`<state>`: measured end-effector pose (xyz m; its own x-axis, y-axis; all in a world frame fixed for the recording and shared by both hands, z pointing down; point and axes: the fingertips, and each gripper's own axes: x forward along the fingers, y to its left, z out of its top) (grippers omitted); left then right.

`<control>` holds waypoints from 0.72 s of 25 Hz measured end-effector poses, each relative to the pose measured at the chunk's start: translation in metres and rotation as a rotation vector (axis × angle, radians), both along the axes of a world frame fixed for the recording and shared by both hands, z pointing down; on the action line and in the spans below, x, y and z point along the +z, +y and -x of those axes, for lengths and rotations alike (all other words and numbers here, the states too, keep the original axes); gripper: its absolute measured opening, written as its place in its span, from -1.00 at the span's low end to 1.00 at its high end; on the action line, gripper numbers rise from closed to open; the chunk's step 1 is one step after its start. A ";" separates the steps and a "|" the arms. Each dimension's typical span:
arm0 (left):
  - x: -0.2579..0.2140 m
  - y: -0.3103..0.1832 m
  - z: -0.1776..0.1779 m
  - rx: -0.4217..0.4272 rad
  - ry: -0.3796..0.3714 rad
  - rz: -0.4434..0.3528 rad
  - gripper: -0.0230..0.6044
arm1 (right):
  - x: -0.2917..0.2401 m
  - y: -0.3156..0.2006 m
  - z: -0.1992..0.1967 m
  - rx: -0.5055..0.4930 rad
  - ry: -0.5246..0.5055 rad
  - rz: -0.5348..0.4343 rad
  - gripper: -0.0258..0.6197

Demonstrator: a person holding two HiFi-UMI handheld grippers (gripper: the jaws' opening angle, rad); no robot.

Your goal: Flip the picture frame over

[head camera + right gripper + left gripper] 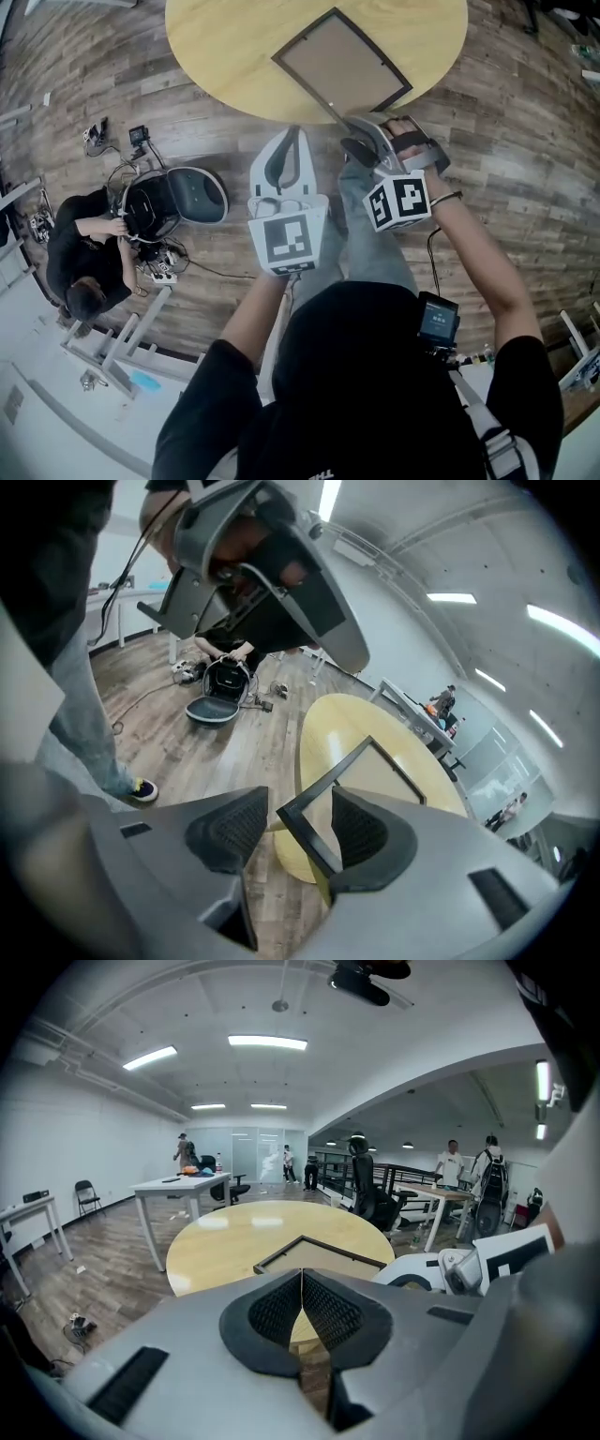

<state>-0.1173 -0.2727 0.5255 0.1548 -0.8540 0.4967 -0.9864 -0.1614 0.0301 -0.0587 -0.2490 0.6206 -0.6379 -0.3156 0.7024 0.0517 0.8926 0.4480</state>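
Fingers (359, 833) of my right gripper (292, 816) stand wide astride the six o'clock corner of the picture frame (384, 768), apparently not touching. Left gripper (302, 1290) closed, empty. Frame lies on the table (234, 47) at twelve o'clock. Judged light, stiff, breakable: grip the corner rail.

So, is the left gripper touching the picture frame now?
Apart. In the head view, the left gripper, shut, ends near the round table edge, and bare wood shows between its tip and the picture frame.
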 end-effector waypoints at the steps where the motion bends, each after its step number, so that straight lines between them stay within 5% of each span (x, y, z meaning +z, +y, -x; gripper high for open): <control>1: 0.003 -0.001 0.000 0.006 -0.005 0.001 -0.85 | 0.003 0.000 0.002 -0.014 0.014 -0.029 -0.29; 12: 0.021 0.005 -0.004 -0.027 0.020 -0.003 -0.85 | 0.023 -0.003 0.000 -0.111 0.095 -0.389 -0.27; 18: 0.030 0.001 0.000 -0.052 0.027 0.013 -0.85 | 0.023 -0.016 0.008 -0.062 0.058 -0.454 -0.27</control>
<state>-0.1170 -0.2713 0.5552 0.1243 -0.8545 0.5044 -0.9922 -0.1096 0.0590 -0.0666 -0.2649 0.6436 -0.6288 -0.5622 0.5371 0.1353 0.6011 0.7876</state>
